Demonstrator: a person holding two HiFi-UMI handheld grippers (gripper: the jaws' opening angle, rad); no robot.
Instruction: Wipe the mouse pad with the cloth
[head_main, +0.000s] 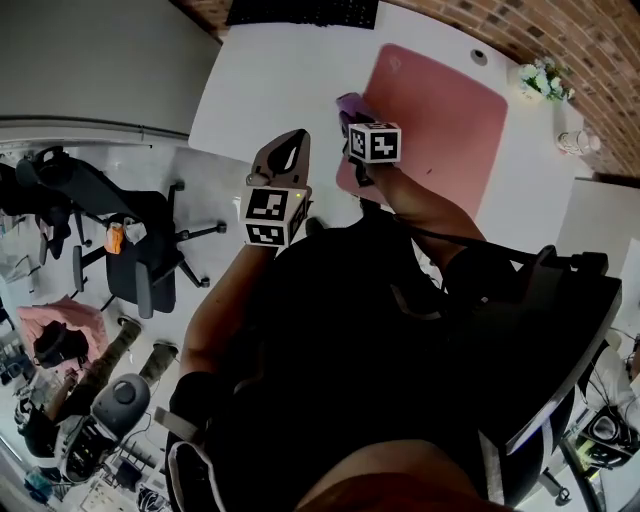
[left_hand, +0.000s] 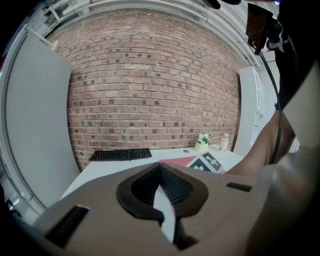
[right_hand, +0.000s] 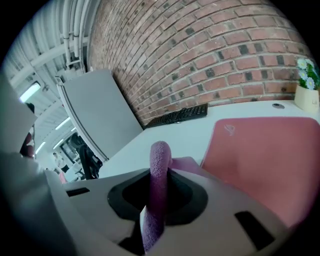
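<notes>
Coverage matters most in the step in hand, which looks like the start of a wiping pass. The right hand-held gripper (head_main: 350, 112) is clamped on a fold of the purple cloth (right_hand: 160, 155), and only a short tuft stands clear of the jaws. To wipe well, it should probably tip down until that tuft lies flat on the pink mouse pad (head_main: 440, 110). It could then sweep in overlapping strokes from the near left edge toward the far right corner, with pressure light enough that the pad does not slide on the white worktop (head_main: 270, 90).

The cloth hangs at the pad's left edge, and most of the pad lies ahead and to the right of the jaws. No view settles whether the cloth touches the pad. The left hand-held gripper (head_main: 288, 145) hovers off the pad over the worktop's near edge, jaws drawn together on nothing, and could pin a corner of the pad.
</notes>
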